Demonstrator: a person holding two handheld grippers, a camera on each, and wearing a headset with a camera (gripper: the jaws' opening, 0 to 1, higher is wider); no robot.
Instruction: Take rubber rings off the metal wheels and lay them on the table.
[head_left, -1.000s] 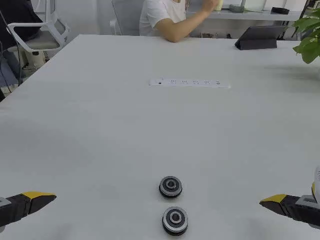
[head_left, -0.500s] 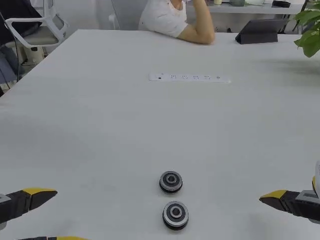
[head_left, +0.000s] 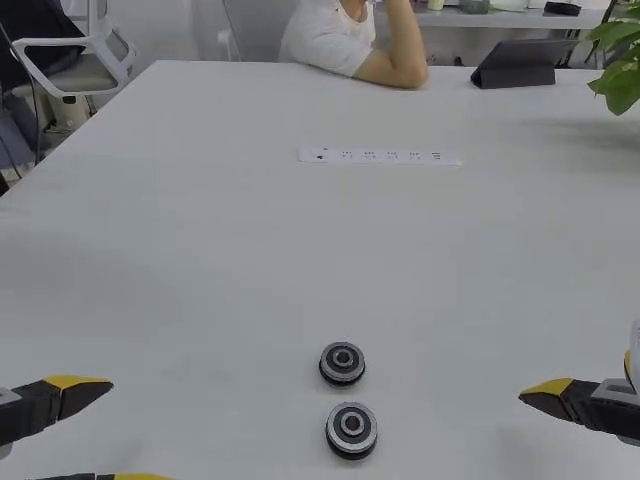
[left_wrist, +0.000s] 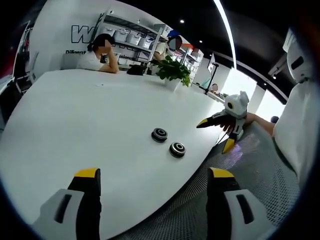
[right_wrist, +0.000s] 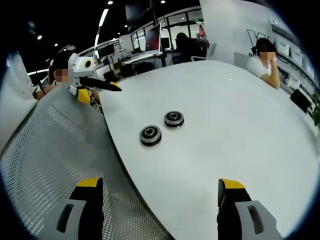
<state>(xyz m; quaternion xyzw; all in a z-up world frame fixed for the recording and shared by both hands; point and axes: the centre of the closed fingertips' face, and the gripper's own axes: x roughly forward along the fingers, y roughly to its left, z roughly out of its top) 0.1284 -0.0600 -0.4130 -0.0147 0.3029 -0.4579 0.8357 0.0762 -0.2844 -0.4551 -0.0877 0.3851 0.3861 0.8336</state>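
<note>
My left claw (left_wrist: 154, 173) is released, jaws spread wide over the table (head_left: 200, 250) edge. The two metal wheels lie straight ahead of it, well apart from its tips. My right claw (right_wrist: 160, 182) is spread open too, and the wheels sit ahead in line with its gap. The near wheel (head_left: 351, 429) lies just beside the far wheel (head_left: 342, 363), apart, each wearing its black rubber ring (head_left: 329, 432).

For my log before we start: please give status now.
Left gripper open, right gripper open, both empty. Near wheel and far wheel on table, rings on. Power strip far beyond.
</note>
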